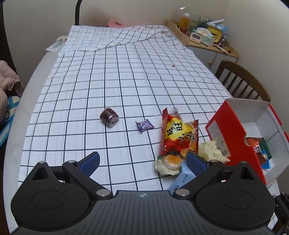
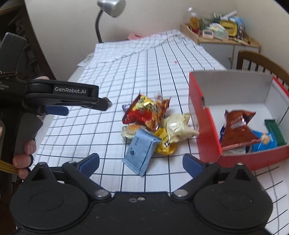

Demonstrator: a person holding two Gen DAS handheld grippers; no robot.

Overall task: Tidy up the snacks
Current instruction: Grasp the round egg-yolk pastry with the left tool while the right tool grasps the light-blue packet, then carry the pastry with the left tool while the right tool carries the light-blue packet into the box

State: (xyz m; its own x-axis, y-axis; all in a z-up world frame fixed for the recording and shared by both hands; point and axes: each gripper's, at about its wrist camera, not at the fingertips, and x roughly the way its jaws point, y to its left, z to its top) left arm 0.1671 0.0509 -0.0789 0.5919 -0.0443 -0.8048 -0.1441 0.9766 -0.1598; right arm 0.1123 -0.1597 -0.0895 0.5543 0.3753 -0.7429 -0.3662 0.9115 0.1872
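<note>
A pile of snacks lies on the checked tablecloth: a red and yellow bag, a pale yellow packet, a round-biscuit packet, a light blue packet and a small yellow one. Apart to the left lie a dark brown wrapped cake and a purple candy. A red box holds a brown chip bag, a blue packet and a green bar. My left gripper is open over bare cloth. My right gripper is open around the light blue packet, not pressing it.
A wooden chair stands behind the box. A cluttered shelf fills the far right corner. A desk lamp stands at the table's far end. A hand holds the left gripper's handle.
</note>
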